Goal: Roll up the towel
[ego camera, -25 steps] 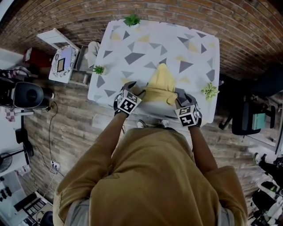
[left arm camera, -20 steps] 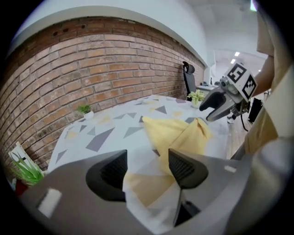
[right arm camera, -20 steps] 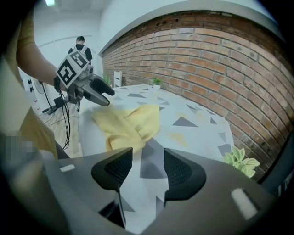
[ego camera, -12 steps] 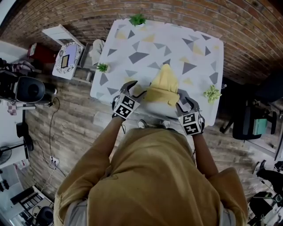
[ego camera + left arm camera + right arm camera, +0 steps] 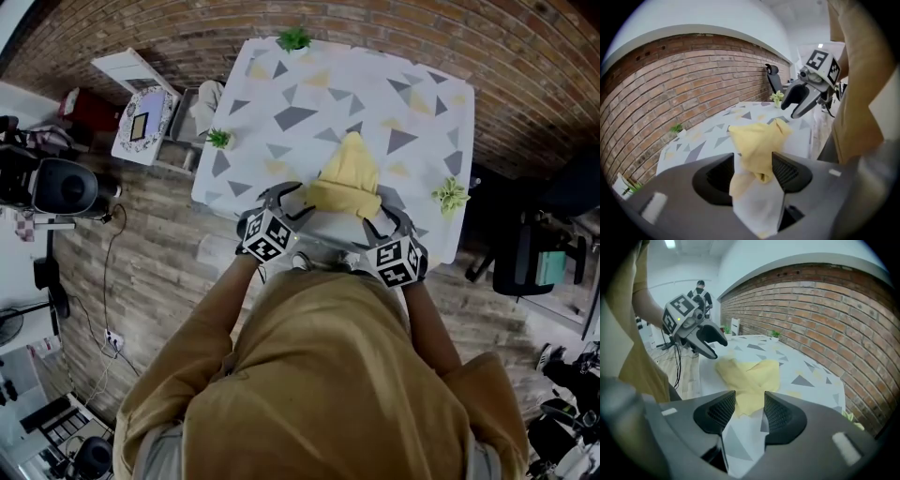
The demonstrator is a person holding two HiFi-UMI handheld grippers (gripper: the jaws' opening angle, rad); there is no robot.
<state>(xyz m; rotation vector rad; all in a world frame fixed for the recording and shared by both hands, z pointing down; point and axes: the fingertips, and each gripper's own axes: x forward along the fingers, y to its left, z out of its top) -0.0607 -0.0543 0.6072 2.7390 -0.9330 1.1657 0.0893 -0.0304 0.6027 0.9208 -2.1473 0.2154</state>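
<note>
A yellow towel (image 5: 347, 178) lies bunched on the table (image 5: 422, 94), which has a white cloth printed with triangles, near the front edge. My left gripper (image 5: 289, 199) holds the towel's left near corner. In the left gripper view the towel (image 5: 757, 140) hangs pinched between the jaws of the left gripper (image 5: 752, 166), with a fold of white cloth under it. My right gripper (image 5: 389, 220) is at the towel's right near corner. In the right gripper view the towel's edge (image 5: 750, 376) and patterned cloth fill the narrow gap in the right gripper (image 5: 749, 411).
Small potted plants stand at the far edge (image 5: 293, 39), the left edge (image 5: 218, 139) and the right edge (image 5: 450, 195). A white chair (image 5: 141, 112) is left of the table and a black office chair (image 5: 525, 253) to its right. A brick wall runs behind.
Both grippers have drawn back toward the person and risen, taking the towel's near corners with them. The towel now looks shorter and more bunched.
</note>
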